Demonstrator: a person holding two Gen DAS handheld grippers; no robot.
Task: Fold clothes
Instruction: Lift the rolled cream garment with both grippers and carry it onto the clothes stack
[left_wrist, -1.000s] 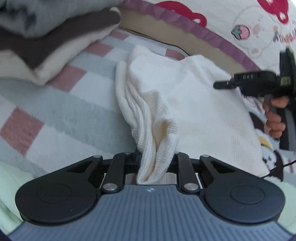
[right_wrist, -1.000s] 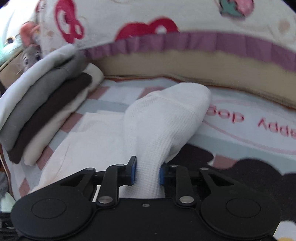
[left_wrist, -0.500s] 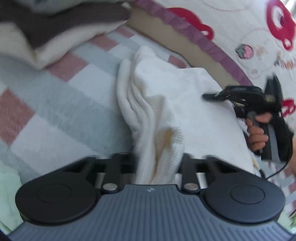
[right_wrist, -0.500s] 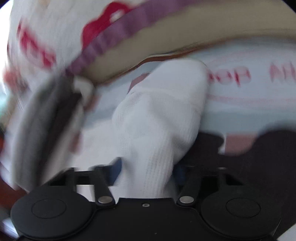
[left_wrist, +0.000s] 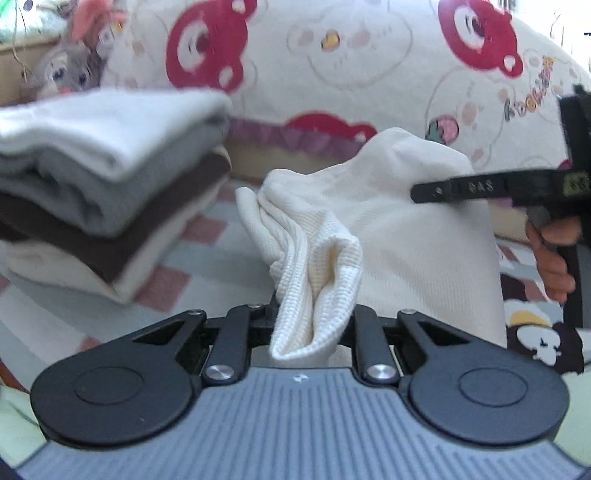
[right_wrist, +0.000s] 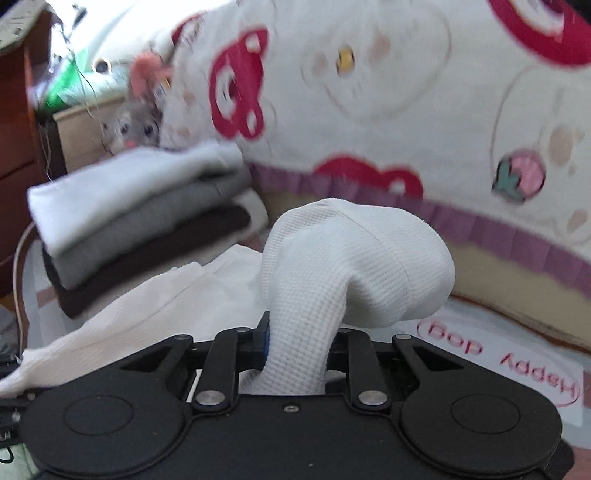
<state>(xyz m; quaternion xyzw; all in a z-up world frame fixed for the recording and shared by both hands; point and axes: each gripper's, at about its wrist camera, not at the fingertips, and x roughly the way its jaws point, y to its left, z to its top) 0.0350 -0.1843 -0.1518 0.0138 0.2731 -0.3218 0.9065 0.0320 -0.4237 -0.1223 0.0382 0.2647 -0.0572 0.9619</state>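
left gripper (left_wrist: 314, 317) fingers pinch the cream garment (left_wrist: 369, 221); right gripper (right_wrist: 297, 343) fingers closing on it

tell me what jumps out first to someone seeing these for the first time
The cream waffle-knit garment fills the middle, bunched in the left gripper and the right gripper, whose jaws are closing on it. To its left sits a stack of folded clothes, and behind everything a quilt with red bears.

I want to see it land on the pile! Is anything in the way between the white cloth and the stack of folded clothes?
Nothing visible. Both grippers, left and right, pinch the white cloth; only bare checked bedding separates it from the stack.
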